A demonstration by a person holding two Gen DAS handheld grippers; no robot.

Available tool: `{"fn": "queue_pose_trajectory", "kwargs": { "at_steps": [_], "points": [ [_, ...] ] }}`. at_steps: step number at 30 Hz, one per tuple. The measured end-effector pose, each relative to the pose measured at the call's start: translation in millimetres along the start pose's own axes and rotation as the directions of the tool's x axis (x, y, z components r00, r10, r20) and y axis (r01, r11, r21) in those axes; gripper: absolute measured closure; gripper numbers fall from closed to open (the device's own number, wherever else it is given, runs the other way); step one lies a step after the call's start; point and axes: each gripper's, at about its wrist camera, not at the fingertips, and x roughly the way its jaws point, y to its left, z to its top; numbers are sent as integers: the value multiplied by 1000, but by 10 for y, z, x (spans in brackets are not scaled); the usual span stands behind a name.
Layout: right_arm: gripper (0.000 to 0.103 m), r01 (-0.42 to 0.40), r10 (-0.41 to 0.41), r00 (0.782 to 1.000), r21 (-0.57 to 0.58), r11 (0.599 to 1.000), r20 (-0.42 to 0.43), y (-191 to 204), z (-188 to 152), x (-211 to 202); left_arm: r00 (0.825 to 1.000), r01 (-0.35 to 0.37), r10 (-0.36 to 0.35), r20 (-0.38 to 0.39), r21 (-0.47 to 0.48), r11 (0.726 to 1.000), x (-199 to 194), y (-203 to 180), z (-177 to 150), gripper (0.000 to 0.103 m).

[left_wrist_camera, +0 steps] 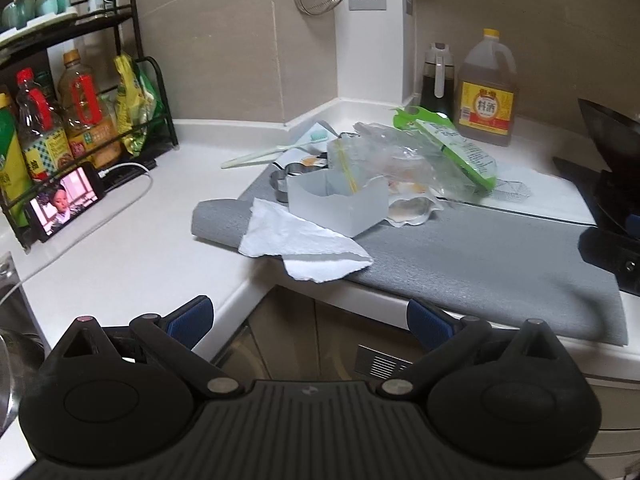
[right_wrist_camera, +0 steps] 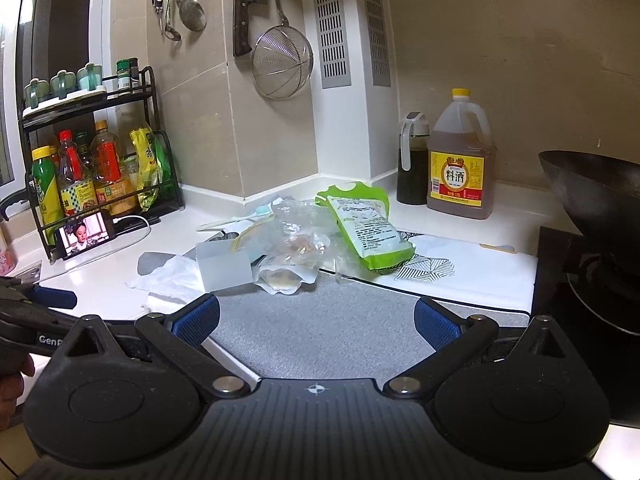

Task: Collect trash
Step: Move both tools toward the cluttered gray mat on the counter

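Observation:
A pile of trash lies on the grey mat (left_wrist_camera: pixel 500 256) (right_wrist_camera: pixel 328 320) at the counter corner. It holds a crumpled white paper towel (left_wrist_camera: pixel 296 240) (right_wrist_camera: pixel 168 276), a white cut carton (left_wrist_camera: pixel 340 200) (right_wrist_camera: pixel 224 268), clear plastic bags (left_wrist_camera: pixel 384 156) (right_wrist_camera: pixel 296 232), a green-edged packet (left_wrist_camera: pixel 460 144) (right_wrist_camera: pixel 368 232) and a flat pouch (left_wrist_camera: pixel 412 210) (right_wrist_camera: pixel 280 278). My left gripper (left_wrist_camera: pixel 310 322) hangs open in front of the counter edge, below the paper towel. My right gripper (right_wrist_camera: pixel 316 322) stands open over the mat, short of the pile. Both hold nothing.
A black rack of bottles (left_wrist_camera: pixel 72 120) (right_wrist_camera: pixel 92 176) and a phone (left_wrist_camera: pixel 64 200) (right_wrist_camera: pixel 86 234) with its cable stand at the left. A cooking wine jug (left_wrist_camera: pixel 488 92) (right_wrist_camera: pixel 460 156), a dark bottle (left_wrist_camera: pixel 438 80) and a wok (right_wrist_camera: pixel 596 200) on the stove are at the right. A toothbrush (left_wrist_camera: pixel 276 148) lies behind the pile.

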Motion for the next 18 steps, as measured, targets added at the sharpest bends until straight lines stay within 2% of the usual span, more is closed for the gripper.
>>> {"fn": "queue_pose_trajectory", "kwargs": {
  "at_steps": [7,18],
  "points": [
    [0,5,-5,1000,-3,1000,5,23,-32,3,1000,-30,30,-8,-7,1000,-2,42,-7,0],
    [0,10,-9,1000,-10,1000,19,42,-21,-57,1000,-27,26,12,5,1000,-86,13,-17,0]
  ]
}}
